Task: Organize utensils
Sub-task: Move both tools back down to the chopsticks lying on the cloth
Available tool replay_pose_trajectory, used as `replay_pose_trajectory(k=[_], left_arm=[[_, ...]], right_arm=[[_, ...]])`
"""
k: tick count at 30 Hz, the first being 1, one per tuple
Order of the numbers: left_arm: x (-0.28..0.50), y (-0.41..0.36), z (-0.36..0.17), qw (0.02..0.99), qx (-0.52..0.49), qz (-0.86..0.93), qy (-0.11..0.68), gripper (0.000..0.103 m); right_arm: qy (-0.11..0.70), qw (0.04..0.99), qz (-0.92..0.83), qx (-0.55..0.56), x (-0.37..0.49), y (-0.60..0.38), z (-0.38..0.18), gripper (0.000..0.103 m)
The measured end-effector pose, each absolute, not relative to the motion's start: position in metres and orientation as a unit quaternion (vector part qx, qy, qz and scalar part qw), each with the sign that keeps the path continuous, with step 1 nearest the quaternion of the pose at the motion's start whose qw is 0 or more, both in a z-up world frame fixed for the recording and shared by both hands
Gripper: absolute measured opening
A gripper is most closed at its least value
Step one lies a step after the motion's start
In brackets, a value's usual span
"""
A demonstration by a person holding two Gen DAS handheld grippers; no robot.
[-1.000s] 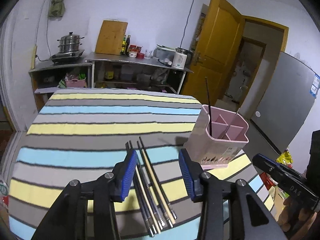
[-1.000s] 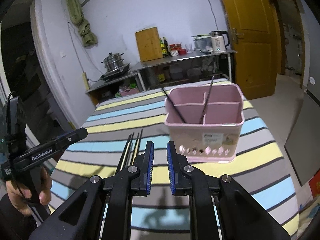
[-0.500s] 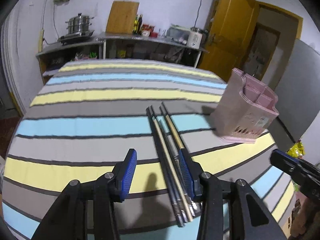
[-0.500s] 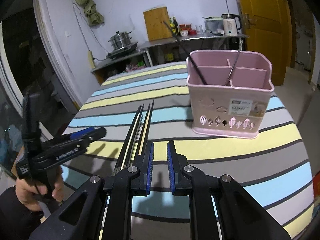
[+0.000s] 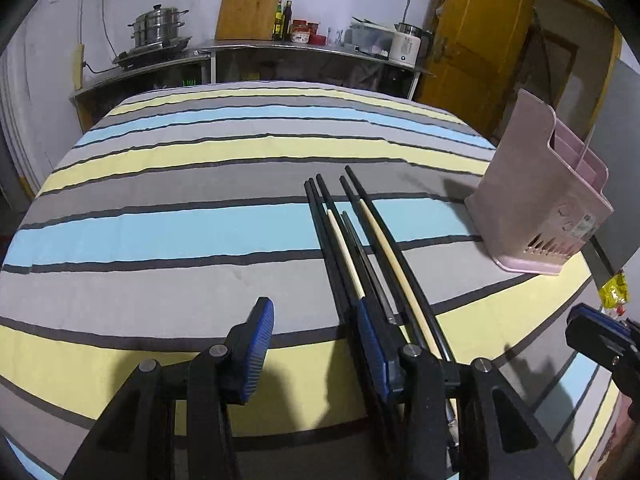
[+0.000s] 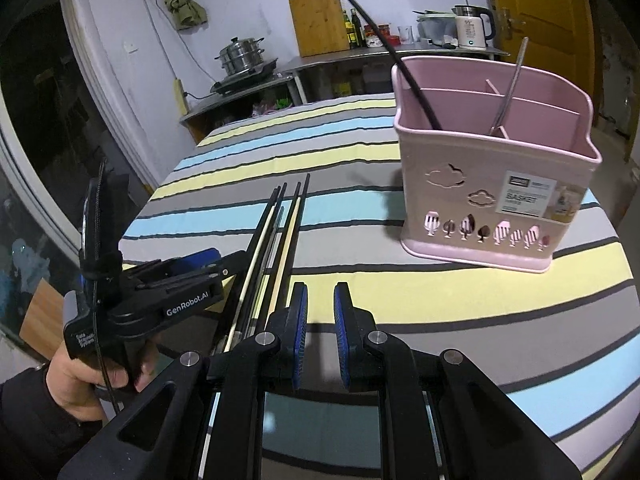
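Note:
Several black and pale chopsticks (image 5: 360, 248) lie side by side on the striped tablecloth (image 5: 180, 232). My left gripper (image 5: 314, 344) hangs low over their near ends, open. Its right finger covers those ends, and nothing sits between the pads. From the right wrist view, the left gripper (image 6: 224, 262) sits beside the chopsticks (image 6: 276, 240), held in a hand (image 6: 88, 380). The pink utensil basket (image 6: 492, 184) stands upright to the right, with a black chopstick (image 6: 400, 68) and a metal utensil (image 6: 508, 92) in it. My right gripper (image 6: 320, 332) is open by a narrow gap and empty.
The basket (image 5: 536, 200) stands near the table's right edge. My right gripper (image 5: 596, 340) shows at that side. Behind the table, a metal counter (image 5: 312, 46) carries a steamer pot (image 5: 158, 30), a cutting board, bottles and a kettle (image 6: 472, 30). A yellow door (image 5: 480, 40) is at the back right.
Both grippers have sunk toward the table and tipped downward. The chopsticks lay between the left jaws a second ago and now sit under the right finger. The basket looms larger in the right view.

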State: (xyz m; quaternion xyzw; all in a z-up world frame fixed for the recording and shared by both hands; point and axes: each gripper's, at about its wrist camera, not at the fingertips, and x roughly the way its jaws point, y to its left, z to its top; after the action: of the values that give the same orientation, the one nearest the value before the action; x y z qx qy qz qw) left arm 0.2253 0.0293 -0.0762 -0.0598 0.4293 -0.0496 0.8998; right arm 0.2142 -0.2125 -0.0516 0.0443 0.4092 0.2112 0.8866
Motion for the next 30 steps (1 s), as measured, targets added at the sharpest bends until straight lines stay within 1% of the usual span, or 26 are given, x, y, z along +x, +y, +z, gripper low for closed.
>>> replay_pose_trajectory(k=[3,10,13,17,18,30], left_arm=[[0.226,0.029,-0.077,0.902,-0.050,-0.038,0.426,0.045],[0.227,0.026,-0.078,0.902,-0.035,-0.028,0.429,0.045],[0.229,0.020,-0.079,0.902,-0.010,-0.020,0.432,0.044],[0.229,0.026,-0.078,0.903,-0.004,-0.003,0.430,0.028],[0.228,0.031,-0.078,0.903,-0.007,0.004,0.430,0.026],[0.226,0.056,-0.076,0.900,-0.041,-0.015,0.433,0.026]], right_arm=[[0.413,0.884,0.214,0.043,0.219,-0.208,-0.055,0.014],[0.421,0.879,0.221,0.039,0.228,-0.198,-0.064,0.014],[0.424,0.877,0.223,0.033,0.234,-0.190,-0.068,0.014],[0.430,0.874,0.227,0.027,0.246,-0.179,-0.075,0.013],[0.433,0.872,0.228,0.024,0.249,-0.176,-0.078,0.013],[0.454,0.860,0.232,0.011,0.276,-0.152,-0.100,0.014]])
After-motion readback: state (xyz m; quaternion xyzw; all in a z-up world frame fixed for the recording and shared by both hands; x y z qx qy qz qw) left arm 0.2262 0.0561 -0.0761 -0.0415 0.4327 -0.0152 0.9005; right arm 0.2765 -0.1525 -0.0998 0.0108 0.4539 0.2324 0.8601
